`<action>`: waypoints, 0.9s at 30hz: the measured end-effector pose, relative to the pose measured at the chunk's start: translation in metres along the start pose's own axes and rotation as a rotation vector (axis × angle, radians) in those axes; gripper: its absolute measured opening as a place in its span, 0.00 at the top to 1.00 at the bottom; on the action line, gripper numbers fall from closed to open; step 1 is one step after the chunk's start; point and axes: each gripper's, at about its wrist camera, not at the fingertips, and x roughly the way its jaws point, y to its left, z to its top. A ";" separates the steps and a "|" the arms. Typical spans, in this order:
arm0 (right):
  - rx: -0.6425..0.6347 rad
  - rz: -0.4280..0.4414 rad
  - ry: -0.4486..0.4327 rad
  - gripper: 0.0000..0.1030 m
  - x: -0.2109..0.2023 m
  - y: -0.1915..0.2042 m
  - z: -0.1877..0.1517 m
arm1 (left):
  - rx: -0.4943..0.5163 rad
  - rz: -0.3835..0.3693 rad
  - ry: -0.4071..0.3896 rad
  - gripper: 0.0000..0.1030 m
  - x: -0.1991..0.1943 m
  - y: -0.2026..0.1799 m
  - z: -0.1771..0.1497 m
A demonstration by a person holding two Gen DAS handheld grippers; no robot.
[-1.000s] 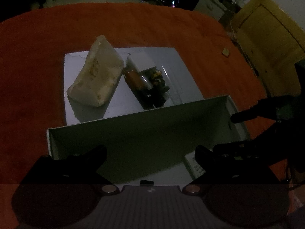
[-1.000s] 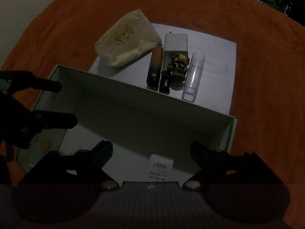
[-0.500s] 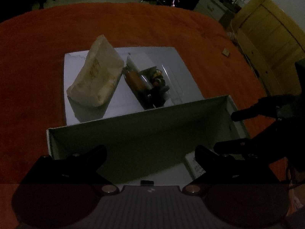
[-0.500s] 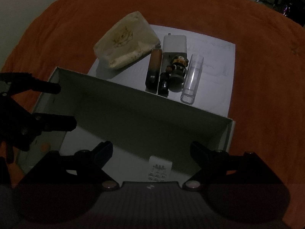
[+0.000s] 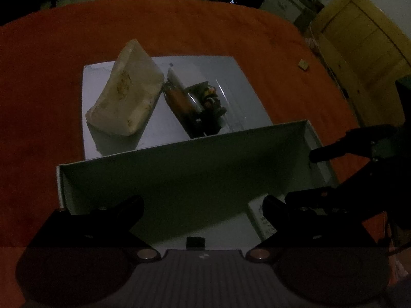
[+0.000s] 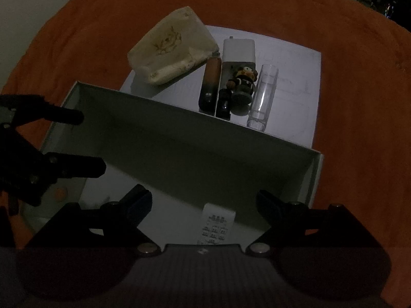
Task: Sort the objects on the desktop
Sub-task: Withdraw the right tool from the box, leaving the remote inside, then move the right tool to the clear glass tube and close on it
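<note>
The left gripper (image 5: pixel 203 206) has its fingers spread wide with nothing between them, poised over the near end of an open white box (image 5: pixel 179 154). The right gripper (image 6: pixel 204 200) is equally wide apart and empty, above the same box from the other side; a white printed label (image 6: pixel 218 227) lies on the box floor just ahead of it. In the right wrist view the left gripper's dark fingers (image 6: pixel 77 166) reach in over the box's left wall, and a small orange spot (image 6: pixel 61 193) shows beneath them, too dim to identify.

Beyond the far wall of the box, a white sheet (image 6: pixel 290 77) lies on the orange cloth (image 6: pixel 359 102) and carries the things to be sorted. A cream pouch (image 6: pixel 172 48) with a faint drawing sits at its left. Beside it, close together, lie a brown-to-black tube (image 6: pixel 210 84), a white rectangular charger-like block (image 6: pixel 239 51), a small dark object (image 6: pixel 223 105), a little figurine (image 6: pixel 242 82) and a clear plastic tube (image 6: pixel 263 97). All of them sit outside the box
</note>
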 end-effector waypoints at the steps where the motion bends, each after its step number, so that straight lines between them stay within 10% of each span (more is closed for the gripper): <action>1: 0.001 0.000 -0.001 0.12 0.000 0.000 0.000 | -0.001 0.000 -0.002 0.03 0.000 0.000 0.000; 27: 0.001 -0.001 -0.021 0.12 -0.009 -0.006 0.010 | -0.002 0.007 -0.021 0.03 -0.002 -0.002 0.009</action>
